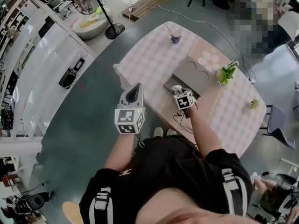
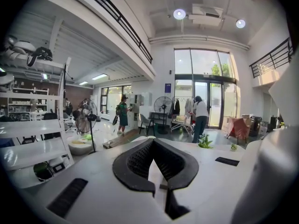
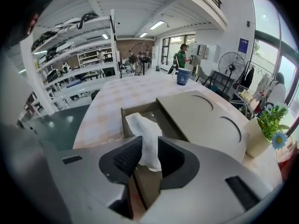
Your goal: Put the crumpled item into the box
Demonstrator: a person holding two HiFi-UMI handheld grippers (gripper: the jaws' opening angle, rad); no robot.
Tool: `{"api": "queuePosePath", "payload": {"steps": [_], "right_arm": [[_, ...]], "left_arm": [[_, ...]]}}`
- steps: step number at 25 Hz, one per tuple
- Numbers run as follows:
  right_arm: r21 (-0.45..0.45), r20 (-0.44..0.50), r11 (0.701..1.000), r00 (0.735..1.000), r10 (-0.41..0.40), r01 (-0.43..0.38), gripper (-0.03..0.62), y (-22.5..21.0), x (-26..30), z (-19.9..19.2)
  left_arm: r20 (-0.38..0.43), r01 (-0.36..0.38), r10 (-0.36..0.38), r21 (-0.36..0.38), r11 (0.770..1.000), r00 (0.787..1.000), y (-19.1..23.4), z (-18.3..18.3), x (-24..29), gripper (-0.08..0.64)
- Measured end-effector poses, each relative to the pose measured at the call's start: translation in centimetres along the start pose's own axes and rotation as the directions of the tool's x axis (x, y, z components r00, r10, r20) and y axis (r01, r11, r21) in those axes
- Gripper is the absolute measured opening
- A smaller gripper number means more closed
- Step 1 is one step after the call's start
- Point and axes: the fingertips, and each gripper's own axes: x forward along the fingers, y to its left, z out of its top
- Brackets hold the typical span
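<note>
The right gripper (image 3: 149,142) has its jaws apart, and the crumpled item (image 3: 145,129), a white piece of tissue or cloth, stands in the gap between them. It touches both pads, but they seem to rest against it more than to pinch it. Its far end already lies inside the open compartment of the box (image 3: 205,118), a flat grey box whose lid covers the other part. Its near end is between the jaws, above the front edge of the box.

The left gripper (image 2: 153,141) has its jaws closed together on nothing. In the head view it is held off the near edge of the table (image 3: 105,108), well away from the box, with no part in the work.

I judge the task to be almost finished: the item is at the box and partly in it. What remains is to let it drop fully in and to lift the right gripper clear without pulling the item out.
</note>
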Motion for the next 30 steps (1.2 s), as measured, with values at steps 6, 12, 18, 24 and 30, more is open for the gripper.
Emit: {"api": "queuePosePath", "payload": {"steps": [6,12,18,24,30], "right_arm": [[0.128,0.080,0.991,0.997,0.021,-0.031,0.118,-0.8,-2.5,1.7],[0.184,0.360,0.983,0.930,-0.070,0.002,0.118,-3.2,-9.4,8.2],[0.218,0.611,0.973,0.768,-0.193,0.071,0.117,-5.9,-19.8,13.9],[0.325,0.730,0.932,0.583,-0.356,0.162,0.109,-8.5,-30.6,16.4],[0.389,0.762,0.890,0.460,-0.456,0.238,0.002,-9.4,-36.8,15.0]], "left_arm": [[0.013,0.025,-0.025,0.012,1.000,1.000,-1.0,0.9,0.6,-0.009],[0.037,0.046,-0.046,0.016,0.999,0.998,-2.3,1.3,0.5,-0.009],[0.065,0.090,-0.092,0.025,0.996,0.994,-4.3,2.3,1.1,-0.009],[0.086,0.138,-0.140,0.035,0.990,0.986,-6.1,3.5,1.7,-0.009],[0.112,0.177,-0.180,0.038,0.983,0.977,-8.2,3.8,2.1,-0.009]]}}
